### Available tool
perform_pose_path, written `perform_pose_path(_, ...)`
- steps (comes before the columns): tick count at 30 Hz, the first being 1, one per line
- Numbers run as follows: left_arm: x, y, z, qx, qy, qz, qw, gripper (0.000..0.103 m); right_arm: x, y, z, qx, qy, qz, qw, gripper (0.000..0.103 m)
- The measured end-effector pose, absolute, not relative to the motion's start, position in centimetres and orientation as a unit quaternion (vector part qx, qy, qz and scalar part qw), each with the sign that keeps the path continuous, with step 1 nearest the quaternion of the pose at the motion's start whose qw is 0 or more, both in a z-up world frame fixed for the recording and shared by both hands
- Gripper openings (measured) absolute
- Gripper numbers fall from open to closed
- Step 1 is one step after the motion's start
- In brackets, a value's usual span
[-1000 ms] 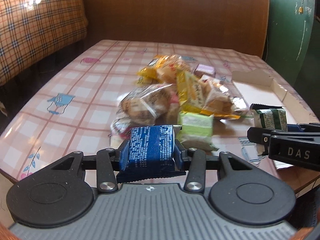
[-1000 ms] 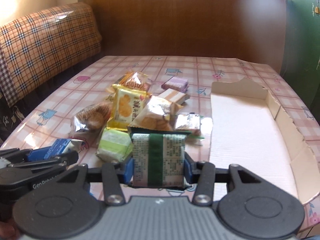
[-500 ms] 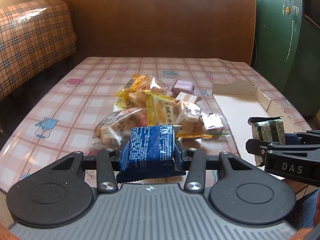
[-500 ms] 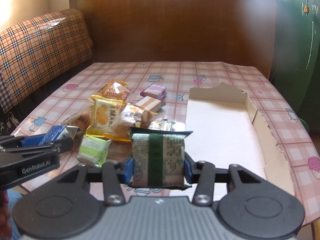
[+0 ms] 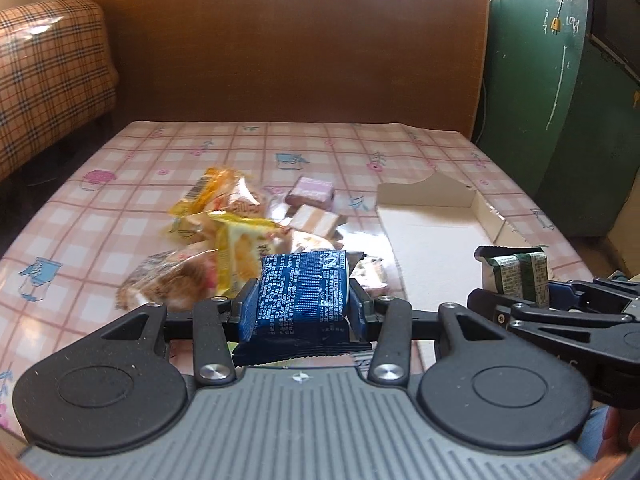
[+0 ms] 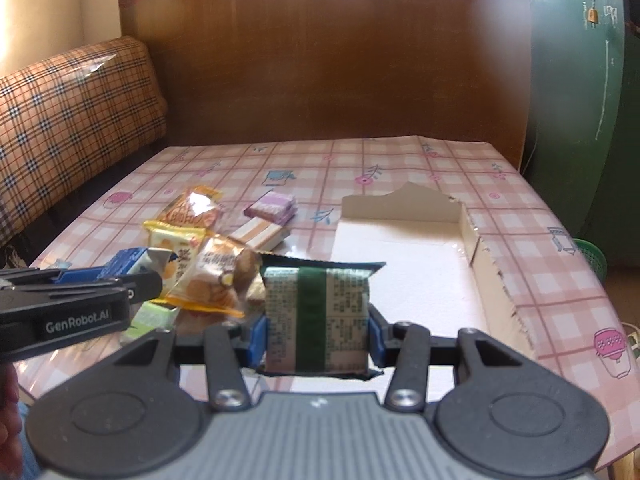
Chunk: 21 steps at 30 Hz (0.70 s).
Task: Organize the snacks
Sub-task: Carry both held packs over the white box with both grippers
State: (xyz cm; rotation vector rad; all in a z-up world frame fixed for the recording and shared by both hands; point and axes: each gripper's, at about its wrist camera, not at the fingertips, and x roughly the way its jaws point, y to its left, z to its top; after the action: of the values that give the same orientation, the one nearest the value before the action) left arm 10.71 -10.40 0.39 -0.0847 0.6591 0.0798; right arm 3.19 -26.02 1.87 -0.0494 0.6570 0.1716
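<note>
left gripper (image 5: pixel 298 312) clamps blue pack (image 5: pixel 300 294) | right gripper (image 6: pixel 316 340) clamps green pack (image 6: pixel 316 318), both above near table edge | risk: slick wrappers slip before box (image 6: pixel 404 276), far right

Blue snack pack (image 5: pixel 301 292) and green-striped pack (image 6: pixel 316 318) hanging clamped upright; remaining snack pile (image 6: pixel 208 252) lying beside white tray (image 6: pixel 412 264).

Plaid sofa (image 6: pixel 76 120), brown wooden panel (image 6: pixel 320 60), green door (image 5: pixel 560 80).

Two grippers, one blue packet (image 5: pixel 302 290), one green packet (image 6: pixel 318 318), one cardboard tray (image 6: pixel 404 256), two small boxes.
</note>
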Motion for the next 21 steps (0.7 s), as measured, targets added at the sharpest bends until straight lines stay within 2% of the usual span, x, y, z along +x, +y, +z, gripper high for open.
perform_pose_path(21,16.1,-14.7,1.9,-0.037,0.315,-0.003,0.948,0.053,6.4,-31.5,4.5,-0.001,0.288,0.035,0.957,0.047)
